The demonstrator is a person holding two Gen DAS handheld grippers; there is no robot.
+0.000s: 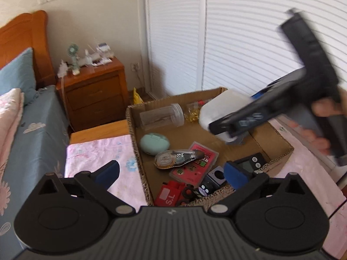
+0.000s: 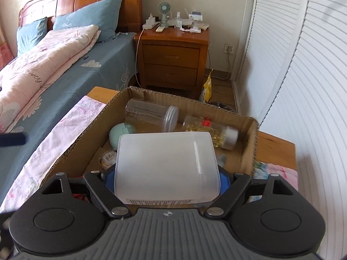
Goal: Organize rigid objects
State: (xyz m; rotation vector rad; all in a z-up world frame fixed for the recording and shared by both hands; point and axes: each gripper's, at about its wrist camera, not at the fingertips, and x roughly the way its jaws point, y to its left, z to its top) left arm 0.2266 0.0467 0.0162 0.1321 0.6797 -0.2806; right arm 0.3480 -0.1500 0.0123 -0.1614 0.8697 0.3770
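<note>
Over the cardboard box (image 2: 249,143), right gripper (image 2: 167,179) — jaws clamped on a translucent white container (image 2: 164,164) by its two side walls, the broad face up, held tilted above the box's interior; the grip across the narrow sides likely keeps the smooth plastic from slipping while it is carried in.

Left gripper (image 1: 171,173) — jaws spread fully wide, nothing between them; it hovers at the near left corner of the box, apparently kept clear so the right hand has room to work.

Box contents, lying loose on the floor of the box:
- clear lidded jar (image 2: 151,114), on its side at the far wall;
- bottle of gold pins (image 2: 212,134), on its side, far right;
- mint-green case (image 1: 153,144), left of centre;
- tape dispenser (image 1: 177,157), just beside a pink card pack (image 1: 201,158);
- red toy (image 1: 171,195) and a small digital device (image 1: 249,162) at the near edge.

Box stands on a wooden table (image 2: 277,149) partly covered by pink floral cloth (image 1: 97,158) — judged to be the collecting point for the rigid items.
</note>
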